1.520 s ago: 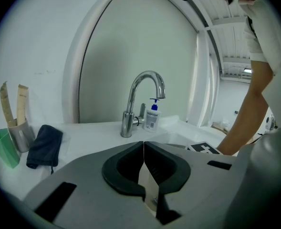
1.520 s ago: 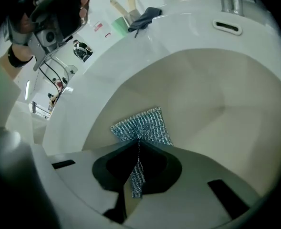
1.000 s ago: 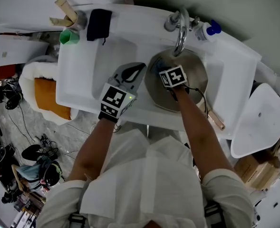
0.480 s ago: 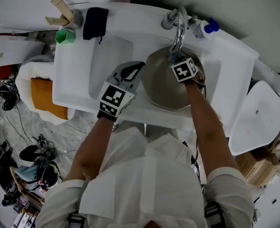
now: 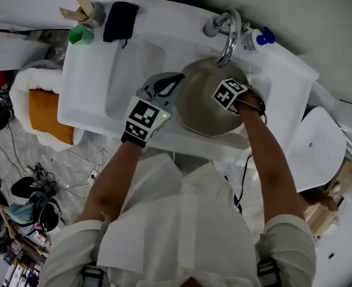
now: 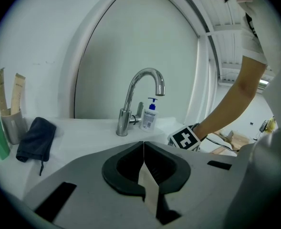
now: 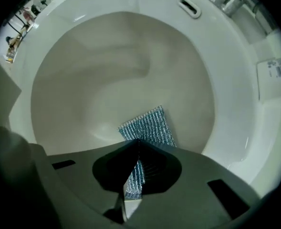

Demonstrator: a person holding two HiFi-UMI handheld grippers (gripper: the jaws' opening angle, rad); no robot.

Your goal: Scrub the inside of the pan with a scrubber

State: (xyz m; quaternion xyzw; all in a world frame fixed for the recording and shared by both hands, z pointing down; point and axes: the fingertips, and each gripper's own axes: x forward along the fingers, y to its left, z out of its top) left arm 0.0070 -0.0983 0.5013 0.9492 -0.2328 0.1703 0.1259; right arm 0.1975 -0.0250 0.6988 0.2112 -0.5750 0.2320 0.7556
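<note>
The right gripper point(image 7: 138, 143) pinches the blue scrubber point(image 7: 149, 127) tight. The scrubber is inside the pan point(image 7: 97, 85). In the right gripper view its long side runs from 6 o'clock up toward 1 o'clock. The left gripper point(image 6: 143, 146) has its jaws pressed together, with nothing seen between them.
</note>
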